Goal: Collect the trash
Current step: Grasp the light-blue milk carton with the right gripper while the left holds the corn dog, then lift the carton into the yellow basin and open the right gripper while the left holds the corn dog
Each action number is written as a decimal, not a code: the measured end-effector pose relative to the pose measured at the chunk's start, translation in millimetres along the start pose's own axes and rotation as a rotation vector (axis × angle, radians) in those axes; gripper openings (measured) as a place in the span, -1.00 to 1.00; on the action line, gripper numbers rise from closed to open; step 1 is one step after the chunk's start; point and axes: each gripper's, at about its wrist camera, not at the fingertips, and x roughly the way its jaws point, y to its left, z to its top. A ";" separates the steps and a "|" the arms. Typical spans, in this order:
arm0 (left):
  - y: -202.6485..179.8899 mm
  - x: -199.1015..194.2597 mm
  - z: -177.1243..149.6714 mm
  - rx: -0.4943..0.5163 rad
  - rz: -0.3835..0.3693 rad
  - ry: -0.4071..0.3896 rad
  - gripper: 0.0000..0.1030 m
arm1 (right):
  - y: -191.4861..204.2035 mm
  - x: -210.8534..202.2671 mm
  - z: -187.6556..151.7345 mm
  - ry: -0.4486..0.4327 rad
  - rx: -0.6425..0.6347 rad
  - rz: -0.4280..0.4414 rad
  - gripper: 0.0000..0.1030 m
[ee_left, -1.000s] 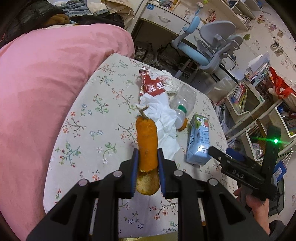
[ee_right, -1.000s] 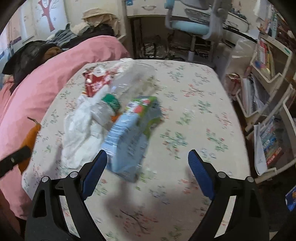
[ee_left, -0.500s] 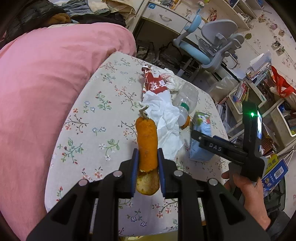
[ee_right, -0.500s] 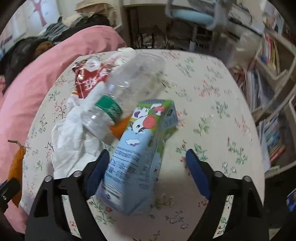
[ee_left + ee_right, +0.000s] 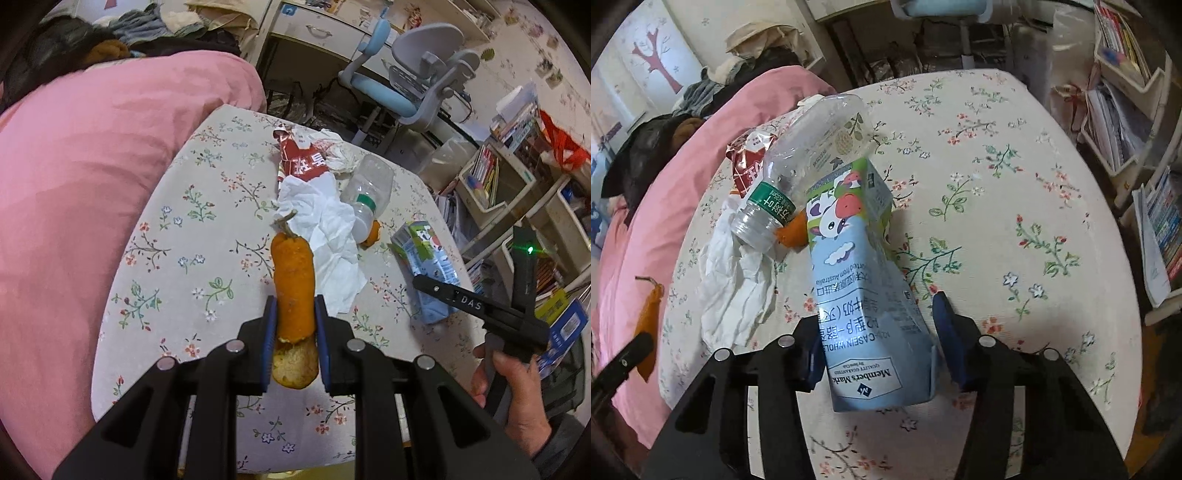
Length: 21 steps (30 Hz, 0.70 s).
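right gripper (image 5: 877, 345) jaws just been closing around the blue milk carton (image 5: 866, 295) lying on the floral tablecloth (image 5: 997, 177), one pad still apart, left gripper (image 5: 293, 332) clamped on a carrot (image 5: 293, 291)

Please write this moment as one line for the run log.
left claw: shut on carrot | right claw: closing around milk carton, right pad not yet touching | on table: bottle, tissue, red wrapper

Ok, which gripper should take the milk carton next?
Right. The right gripper already straddles the milk carton, its jaws just closing on it. The left gripper is shut on a carrot.
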 end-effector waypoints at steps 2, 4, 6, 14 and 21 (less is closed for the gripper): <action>-3.2 1.4 -0.4 0.020 0.015 0.000 -0.60 | -1.2 0.0 -0.7 -0.008 0.000 0.000 -0.02; -5.1 3.4 0.0 0.034 0.026 0.000 -0.60 | -1.4 0.6 -0.1 -0.020 -0.007 -0.004 -0.02; -6.5 5.1 0.3 0.047 0.037 0.000 -0.60 | 0.7 0.8 0.4 -0.033 -0.025 -0.014 -0.02; -13.8 8.8 -1.3 0.084 0.062 0.003 -0.60 | 8.9 -2.6 5.7 -0.061 -0.082 -0.027 0.00; -16.2 8.5 -2.5 0.100 0.077 -0.004 -0.60 | 7.1 -6.2 3.5 -0.062 -0.075 0.009 -0.34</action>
